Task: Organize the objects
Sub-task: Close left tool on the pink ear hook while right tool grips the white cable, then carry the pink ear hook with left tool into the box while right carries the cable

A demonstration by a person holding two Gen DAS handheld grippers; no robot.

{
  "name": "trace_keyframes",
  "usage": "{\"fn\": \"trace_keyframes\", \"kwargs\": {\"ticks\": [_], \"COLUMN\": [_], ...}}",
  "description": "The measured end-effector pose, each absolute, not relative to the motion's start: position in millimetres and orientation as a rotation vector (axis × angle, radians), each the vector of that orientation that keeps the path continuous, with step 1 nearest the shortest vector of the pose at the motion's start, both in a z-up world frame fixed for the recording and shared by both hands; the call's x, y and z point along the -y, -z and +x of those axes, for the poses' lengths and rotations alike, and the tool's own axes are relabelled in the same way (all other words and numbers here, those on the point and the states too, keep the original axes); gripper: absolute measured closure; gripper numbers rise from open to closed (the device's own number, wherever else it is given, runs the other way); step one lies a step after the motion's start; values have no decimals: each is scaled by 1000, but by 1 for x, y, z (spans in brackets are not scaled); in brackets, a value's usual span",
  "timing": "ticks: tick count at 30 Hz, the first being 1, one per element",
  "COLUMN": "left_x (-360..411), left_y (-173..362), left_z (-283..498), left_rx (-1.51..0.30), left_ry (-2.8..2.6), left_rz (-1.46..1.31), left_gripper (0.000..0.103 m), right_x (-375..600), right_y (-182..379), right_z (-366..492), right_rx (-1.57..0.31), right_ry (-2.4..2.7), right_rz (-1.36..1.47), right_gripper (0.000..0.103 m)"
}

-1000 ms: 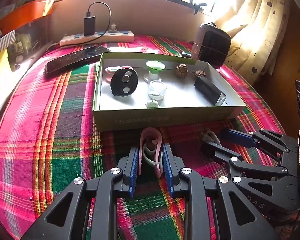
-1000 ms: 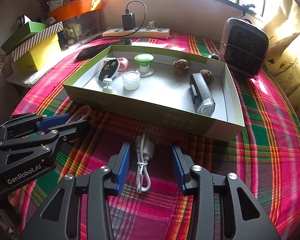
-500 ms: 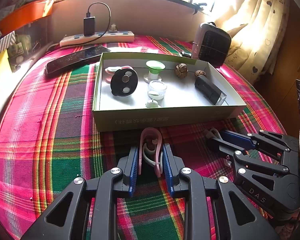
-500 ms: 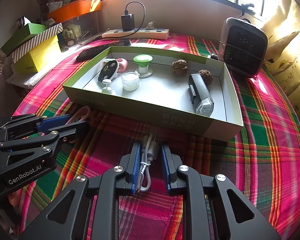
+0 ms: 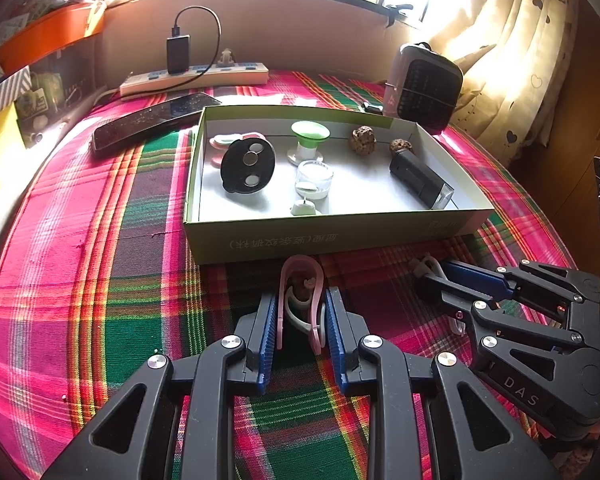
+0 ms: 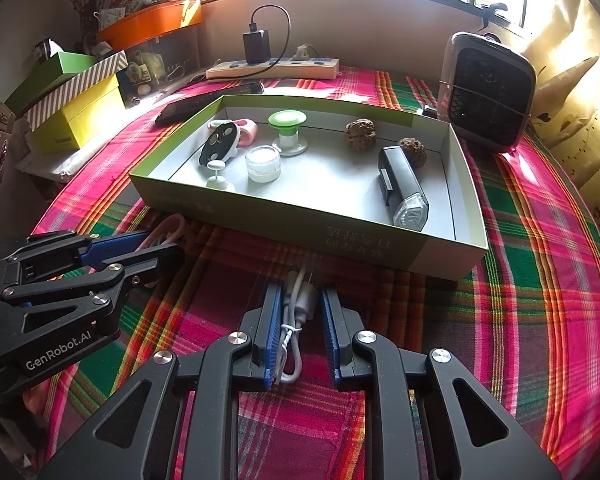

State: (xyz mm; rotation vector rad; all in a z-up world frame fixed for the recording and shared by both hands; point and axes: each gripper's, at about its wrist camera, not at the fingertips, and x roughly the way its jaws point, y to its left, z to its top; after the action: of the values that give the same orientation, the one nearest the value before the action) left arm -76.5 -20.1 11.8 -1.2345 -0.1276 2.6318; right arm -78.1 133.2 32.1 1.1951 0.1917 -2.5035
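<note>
The right gripper [image 6: 300, 312] has clenched one white cable [image 6: 296, 320]; left gripper [image 5: 302, 312] fingers grasp one pink clip [image 5: 302, 280].

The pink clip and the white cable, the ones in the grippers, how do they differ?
The pink clip is a stiff, rounded loop held by the left gripper; the white cable is a soft bundle tied at the middle, held by the right gripper. Both lie on the plaid tablecloth just in front of the box.
</note>
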Motion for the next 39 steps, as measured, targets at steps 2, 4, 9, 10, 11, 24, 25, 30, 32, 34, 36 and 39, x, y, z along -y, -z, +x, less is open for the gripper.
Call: {"fn": "trace_keyframes", "kwargs": {"ticks": [2, 4, 9, 10, 11, 24, 25, 30, 32, 34, 36, 39], "left_x": [19, 20, 18, 17, 16, 10, 10, 4, 2, 1, 1, 0], "left_y": [-12, -12, -14, -15, -17, -46, -47, -54, -55, -55, -56, -58], "left_z": [-76, -76, -75, -75, -74, -78, -80, -87, -90, -94, -98, -104], "left_rx": [128, 126, 126, 121, 116, 90, 91, 83, 80, 85, 93, 91], "left_ry": [-2632, -2632, -2623, -2624, -2626, -2637, -2635, -2628, -2629, -2630, -2627, -2633], "left_rz": [-1235, -1235, -1233, -1228, -1221, -1139, -1136, -1114, -1109, -1110, -1107, -1102], "left_gripper": [81, 81, 82, 82, 82, 82, 82, 82, 82, 82, 82, 82], "right_x": [-133, -134, -137, -138, -138, -149, -150, -152, -153, -154, -154, -155], "right_y": [-33, -35, -42, -43, -45, -70, -72, -76, -78, -79, -79, -80], "right_z": [-78, -77, -77, -77, -77, -90, -93, -107, -112, -117, -122, -130], "right_rx": [-187, -178, -157, -154, -149, -95, -91, -88, -86, -82, -82, -78], "right_ry": [2504, 2501, 2499, 2502, 2504, 2517, 2516, 2512, 2511, 2510, 2509, 2509], "right_rz": [1190, 1179, 1155, 1150, 1145, 1076, 1073, 1069, 1069, 1068, 1068, 1068], "right_gripper": [83, 83, 83, 83, 83, 83, 83, 83, 83, 83, 83, 83]}}
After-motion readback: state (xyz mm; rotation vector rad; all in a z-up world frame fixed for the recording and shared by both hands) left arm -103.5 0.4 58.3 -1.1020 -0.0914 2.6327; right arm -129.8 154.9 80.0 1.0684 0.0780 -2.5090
